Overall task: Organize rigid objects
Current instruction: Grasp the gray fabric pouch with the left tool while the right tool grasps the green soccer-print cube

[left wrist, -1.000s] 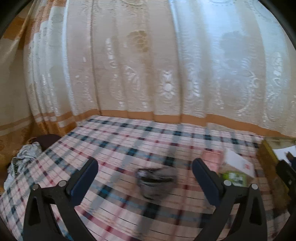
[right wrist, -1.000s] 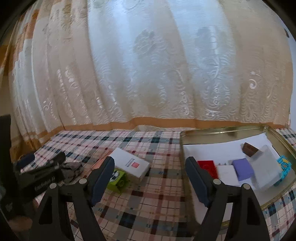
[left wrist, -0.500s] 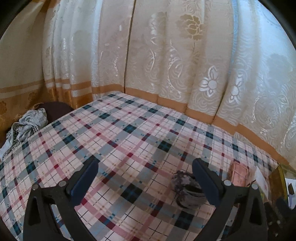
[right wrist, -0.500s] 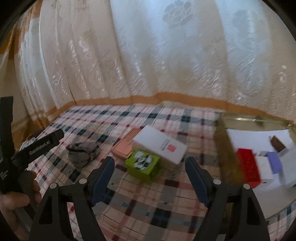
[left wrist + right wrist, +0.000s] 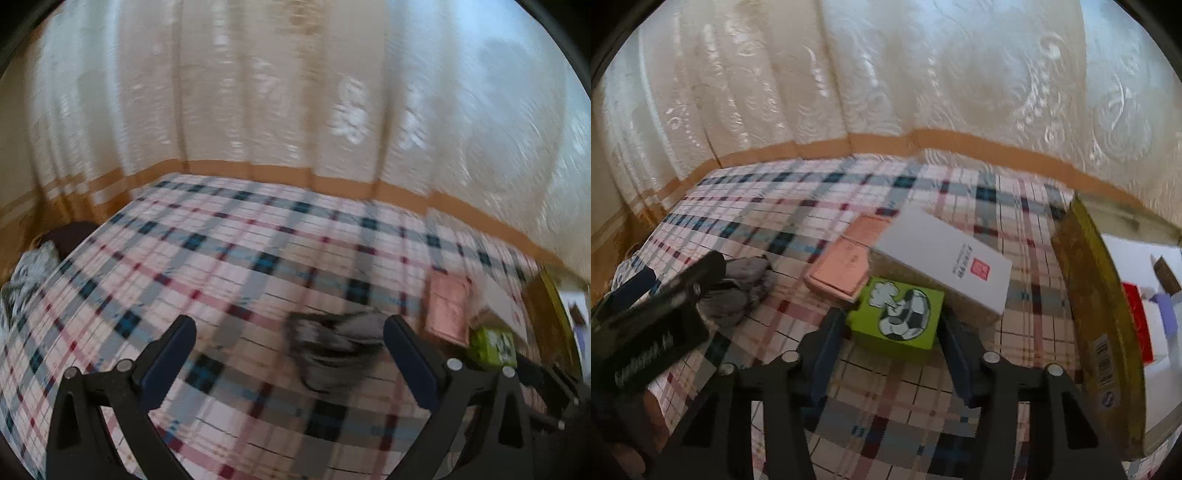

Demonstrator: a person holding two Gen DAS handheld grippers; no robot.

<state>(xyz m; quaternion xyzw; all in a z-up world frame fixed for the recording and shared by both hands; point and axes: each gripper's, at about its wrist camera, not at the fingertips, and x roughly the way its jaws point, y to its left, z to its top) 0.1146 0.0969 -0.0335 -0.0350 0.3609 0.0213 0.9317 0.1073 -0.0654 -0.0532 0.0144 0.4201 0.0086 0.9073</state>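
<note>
1. The gold tray (image 5: 1086,280) stands at the right of the checked bench (image 5: 798,206), already holding a red block (image 5: 1137,325), a purple one and white pieces. Judged as the likely goal, its raised wall could catch a box carried in low.
2. The white box (image 5: 945,262) lies just behind the green football box (image 5: 897,317), apparently touching its far corner; a careless lift could drag or tip it.
3. The pink flat box (image 5: 846,262) sits at the green box's far left, partly under the white one, and could be nudged too.
4. The right claw (image 5: 890,343) has just been closing, its fingers flanking the green box near the front corners. Whether the pads already press I cannot tell. Such a shallow hold may let it twist out.
5. The left claw (image 5: 288,354) is spread wide, holding nothing, over a grey crumpled cloth (image 5: 332,343), well left of the boxes.
</note>
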